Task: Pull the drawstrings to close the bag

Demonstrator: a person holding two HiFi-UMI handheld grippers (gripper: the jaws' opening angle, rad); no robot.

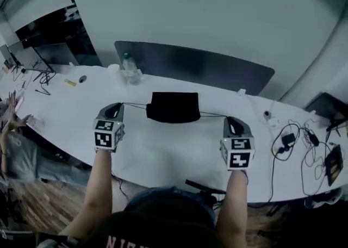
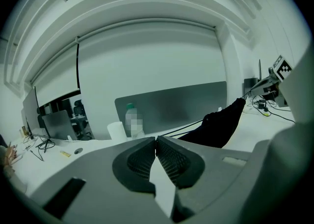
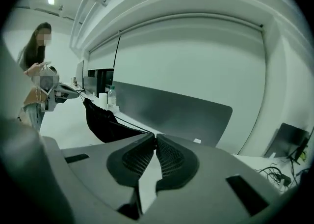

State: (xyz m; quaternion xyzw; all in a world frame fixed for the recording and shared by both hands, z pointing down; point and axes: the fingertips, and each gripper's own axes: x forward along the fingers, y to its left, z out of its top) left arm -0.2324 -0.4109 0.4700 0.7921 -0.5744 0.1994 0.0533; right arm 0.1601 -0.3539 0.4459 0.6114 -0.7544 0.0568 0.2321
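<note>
Gripping a drawstring (image 1: 134,104) apiece, left gripper (image 1: 117,106) and right gripper (image 1: 230,119) hold both taut either side of the black bag (image 1: 173,107) (mouth looks bunched) over the counter (image 1: 163,157); closure judged nearly complete, final tightening outstanding.

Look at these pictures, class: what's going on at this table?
A person holds a gripper in each hand over the white table. The left gripper is shut on the left drawstring, and the right gripper is shut on the right drawstring. Both strings run taut to the black bag between them, stretched out to opposite sides. The bag's mouth looks partly gathered.
</note>
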